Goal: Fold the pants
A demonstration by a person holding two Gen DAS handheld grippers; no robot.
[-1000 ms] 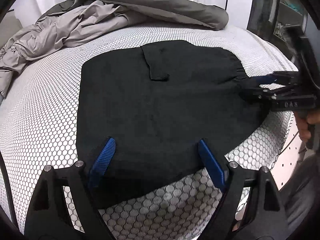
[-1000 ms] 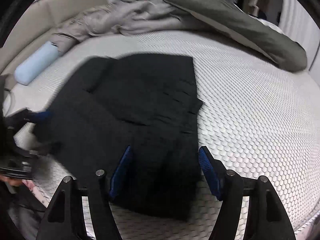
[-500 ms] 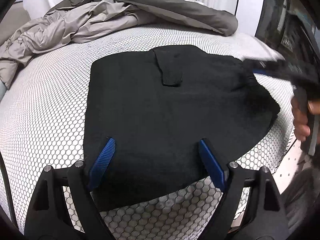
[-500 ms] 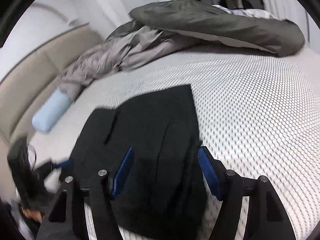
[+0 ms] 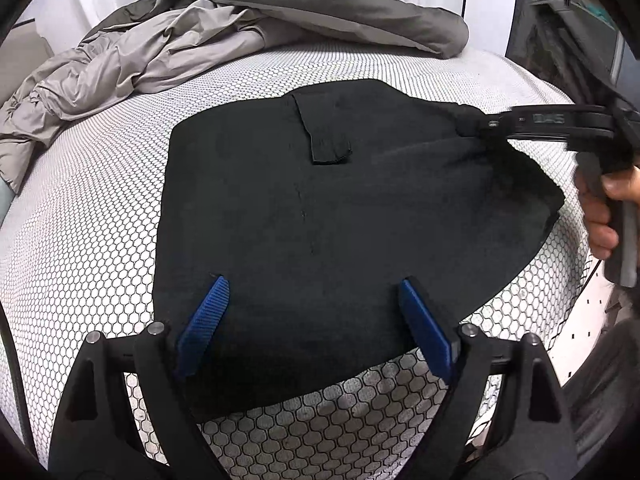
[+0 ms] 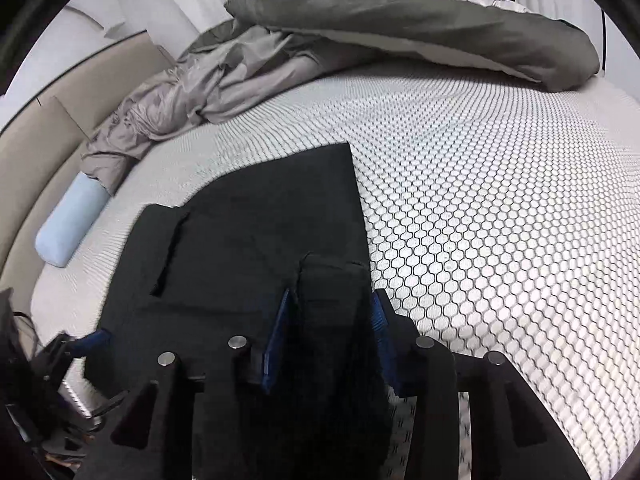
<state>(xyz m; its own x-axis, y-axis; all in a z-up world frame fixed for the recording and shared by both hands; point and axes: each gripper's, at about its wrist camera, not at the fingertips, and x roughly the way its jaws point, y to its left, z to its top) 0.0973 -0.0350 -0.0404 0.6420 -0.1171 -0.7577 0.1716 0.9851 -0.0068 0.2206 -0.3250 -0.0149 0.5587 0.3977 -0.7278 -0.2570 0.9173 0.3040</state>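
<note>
The black pants (image 5: 320, 220) lie folded on the honeycomb-patterned bed (image 5: 100, 220). My left gripper (image 5: 316, 320) is open, its blue pads hovering over the near edge of the pants. My right gripper (image 6: 330, 328) is shut on a bunched fold of the pants (image 6: 256, 248) at their right corner, lifted a little off the bed. In the left wrist view the right gripper (image 5: 464, 124) shows at the right, pinching the far right corner of the cloth. The left gripper (image 6: 88, 340) shows at the lower left of the right wrist view.
A crumpled grey duvet (image 5: 160, 48) and a dark grey pillow (image 5: 320, 4) lie at the back of the bed. A light blue bolster (image 6: 68, 224) lies by the beige headboard (image 6: 36, 148). The bed's edge runs at the right in the left wrist view.
My right gripper has moved to the far right corner of the pants and closed on the cloth, bunching it up. My left gripper has stayed open over the near edge.
</note>
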